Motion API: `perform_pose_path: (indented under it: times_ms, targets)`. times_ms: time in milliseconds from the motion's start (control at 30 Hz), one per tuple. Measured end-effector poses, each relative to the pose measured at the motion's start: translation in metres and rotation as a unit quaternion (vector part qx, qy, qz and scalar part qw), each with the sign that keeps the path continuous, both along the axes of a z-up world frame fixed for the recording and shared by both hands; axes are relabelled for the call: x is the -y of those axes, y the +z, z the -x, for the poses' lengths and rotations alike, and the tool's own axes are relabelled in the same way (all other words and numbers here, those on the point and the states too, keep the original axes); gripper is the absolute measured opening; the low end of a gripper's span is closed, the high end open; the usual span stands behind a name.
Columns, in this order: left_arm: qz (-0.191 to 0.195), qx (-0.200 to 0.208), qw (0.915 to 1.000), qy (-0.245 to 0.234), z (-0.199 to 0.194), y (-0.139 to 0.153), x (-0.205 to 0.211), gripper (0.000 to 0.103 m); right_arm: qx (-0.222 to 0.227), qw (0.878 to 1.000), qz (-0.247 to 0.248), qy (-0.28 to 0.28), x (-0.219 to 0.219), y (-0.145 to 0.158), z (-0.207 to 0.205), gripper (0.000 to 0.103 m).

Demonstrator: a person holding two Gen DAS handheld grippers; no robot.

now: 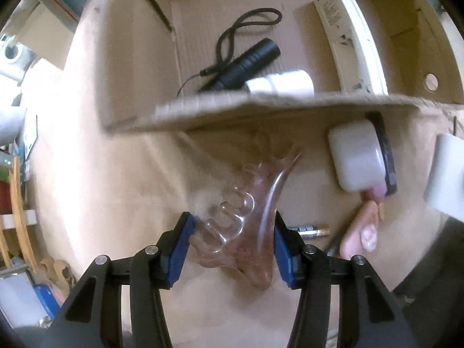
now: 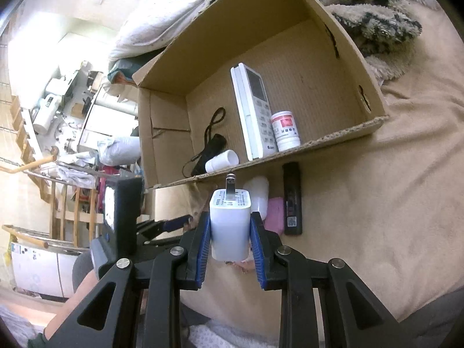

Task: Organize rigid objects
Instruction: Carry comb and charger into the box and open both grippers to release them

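Note:
My left gripper (image 1: 230,226) is shut on a clear brownish hair claw clip (image 1: 246,226) and holds it just in front of the near wall of an open cardboard box (image 1: 261,104). My right gripper (image 2: 230,226) is shut on a white plug charger (image 2: 230,223), prongs pointing toward the box (image 2: 333,136). Inside the box lie a black flashlight with a cord (image 1: 249,61), a small white tube (image 1: 281,82), a white remote (image 2: 253,110) and a white jar with a red label (image 2: 284,130).
Outside the box on the beige blanket lie a black remote (image 2: 292,198), a pink block (image 2: 275,214), a white bottle (image 2: 256,191) and a battery (image 1: 311,229). A fuzzy patterned blanket (image 2: 371,8) lies behind the box. Room clutter shows at the left.

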State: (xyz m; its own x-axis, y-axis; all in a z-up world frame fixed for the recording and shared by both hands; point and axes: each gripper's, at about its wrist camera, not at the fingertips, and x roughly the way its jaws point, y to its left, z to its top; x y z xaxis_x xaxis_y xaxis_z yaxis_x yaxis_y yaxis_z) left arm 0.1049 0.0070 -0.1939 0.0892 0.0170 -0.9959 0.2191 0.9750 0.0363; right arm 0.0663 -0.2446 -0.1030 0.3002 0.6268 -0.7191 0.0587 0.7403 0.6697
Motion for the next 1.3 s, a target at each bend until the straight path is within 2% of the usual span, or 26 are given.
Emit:
perform_pose_path:
  times_ms: [167, 267, 367, 600, 767, 900, 1000, 1133, 1300]
  targets:
    - [0.012, 0.0, 0.9996, 0.025, 0.009, 0.002, -0.012, 0.049, 0.008, 1.0, -0.001, 0.001, 0.005, 0.002, 0.005, 0.028]
    - [0.017, 0.01, 0.9992, 0.036, 0.014, 0.012, 0.0, 0.049, 0.007, 1.0, -0.001, 0.001, 0.006, 0.002, 0.005, 0.028]
    - [0.025, 0.02, 0.9982, 0.05, 0.02, 0.019, -0.006, 0.049, 0.01, 1.0, -0.003, 0.001, 0.005, 0.003, 0.005, 0.028]
    - [0.02, 0.092, 0.9938, 0.059, 0.046, 0.062, 0.012, 0.049, 0.029, 1.0, -0.011, 0.0, 0.007, 0.012, 0.008, 0.028]
    - [0.037, 0.151, 0.9843, 0.083, 0.055, 0.108, 0.009, 0.049, 0.071, 0.997, -0.024, -0.009, 0.015, 0.031, 0.01, 0.028]
    - [0.052, 0.186, 0.975, 0.11, 0.048, 0.139, 0.007, 0.049, 0.112, 0.993, -0.038, -0.019, 0.024, 0.051, 0.004, 0.029]
    - [0.054, 0.208, 0.9696, 0.116, 0.036, 0.157, 0.015, 0.049, 0.127, 0.991, -0.043, -0.027, 0.031, 0.059, -0.005, 0.029]
    - [0.059, 0.219, 0.9672, 0.115, 0.003, 0.168, 0.024, 0.049, 0.122, 0.992, -0.029, -0.028, 0.036, 0.058, -0.021, 0.028]
    - [0.065, 0.21, 0.9687, 0.116, -0.024, 0.165, 0.032, 0.049, 0.109, 0.993, -0.007, -0.039, 0.046, 0.051, -0.044, 0.028]
